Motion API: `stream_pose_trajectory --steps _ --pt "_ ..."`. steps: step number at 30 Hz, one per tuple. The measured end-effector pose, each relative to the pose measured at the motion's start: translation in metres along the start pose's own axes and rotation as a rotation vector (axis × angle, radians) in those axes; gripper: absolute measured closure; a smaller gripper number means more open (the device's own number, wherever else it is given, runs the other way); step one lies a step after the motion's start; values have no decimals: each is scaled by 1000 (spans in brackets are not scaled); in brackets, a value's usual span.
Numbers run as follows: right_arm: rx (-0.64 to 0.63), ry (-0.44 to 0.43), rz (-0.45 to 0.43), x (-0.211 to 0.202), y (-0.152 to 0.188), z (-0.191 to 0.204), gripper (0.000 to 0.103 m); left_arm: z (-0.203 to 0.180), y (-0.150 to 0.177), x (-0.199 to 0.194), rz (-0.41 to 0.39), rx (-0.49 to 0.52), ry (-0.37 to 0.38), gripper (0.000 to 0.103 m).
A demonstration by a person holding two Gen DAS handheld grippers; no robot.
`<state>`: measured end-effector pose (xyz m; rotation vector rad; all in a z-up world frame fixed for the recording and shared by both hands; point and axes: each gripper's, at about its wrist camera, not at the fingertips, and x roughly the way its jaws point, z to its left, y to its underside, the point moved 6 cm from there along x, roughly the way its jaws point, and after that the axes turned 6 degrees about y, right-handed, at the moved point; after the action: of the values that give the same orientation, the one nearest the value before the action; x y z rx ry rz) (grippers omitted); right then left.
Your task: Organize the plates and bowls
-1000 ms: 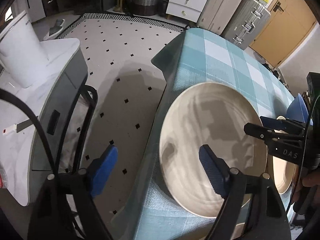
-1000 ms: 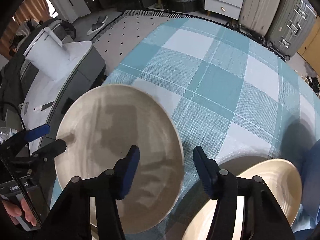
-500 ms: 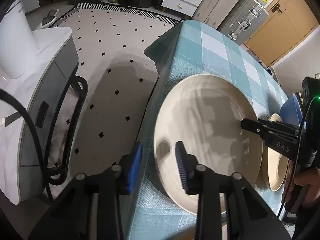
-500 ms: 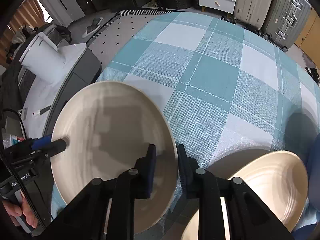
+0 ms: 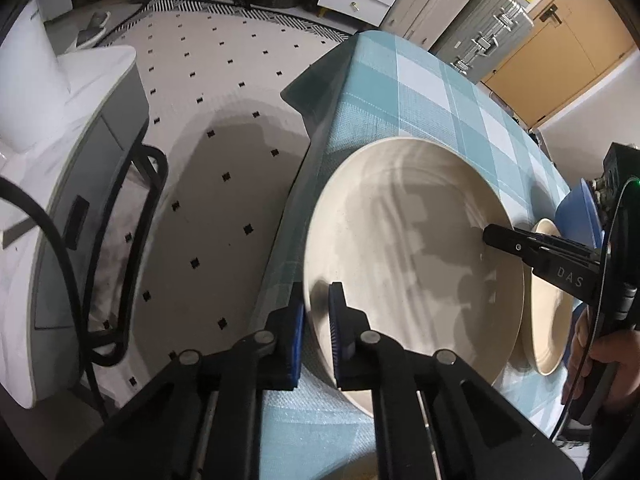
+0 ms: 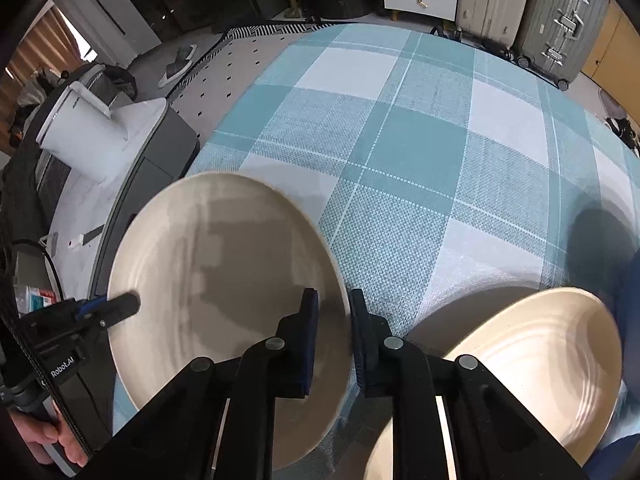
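I read the left gripper (image 5: 317, 322) clamped on the large cream plate's (image 5: 408, 248) near rim; right gripper (image 6: 332, 334) closing onto its opposite rim, pads pressing, over the checked tablecloth (image 6: 400, 140).

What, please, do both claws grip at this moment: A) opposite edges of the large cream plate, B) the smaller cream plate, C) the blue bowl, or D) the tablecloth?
A: the left claw pinches the large plate's near-left rim, and the right claw, its jaws closing, has the opposite rim between its pads.
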<state>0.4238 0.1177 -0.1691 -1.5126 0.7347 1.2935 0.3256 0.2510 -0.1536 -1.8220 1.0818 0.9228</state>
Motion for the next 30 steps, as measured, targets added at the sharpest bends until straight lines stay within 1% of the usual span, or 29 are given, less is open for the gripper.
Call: stream_pose_trajectory --steps 2,5,8,13,15,21,26,30 --pt "10 -13 -7 -4 -1 -1 91 0 0 -1 6 -9 -10 95" --pt "14 -17 -5 -7 0 -1 91 -2 2 -2 12 6 -22 94" --pt "26 -32 -9 -9 1 -4 92 -3 3 -5 2 11 -21 94" --pt "34 -33 -21 -14 5 -4 92 -5 3 -10 -2 10 -25 94" --pt "33 -38 -22 -19 6 -4 92 -8 2 -15 -10 17 -32 94" --pt "52 -43 -40 -41 13 -5 92 -16 9 -35 -37 24 -17 94" --pt "61 -49 -51 -65 28 -3 92 -24 21 -52 -44 28 -12 94" --pt "63 -58 -54 -84 51 0 92 -29 38 -66 -49 9 -1 94"
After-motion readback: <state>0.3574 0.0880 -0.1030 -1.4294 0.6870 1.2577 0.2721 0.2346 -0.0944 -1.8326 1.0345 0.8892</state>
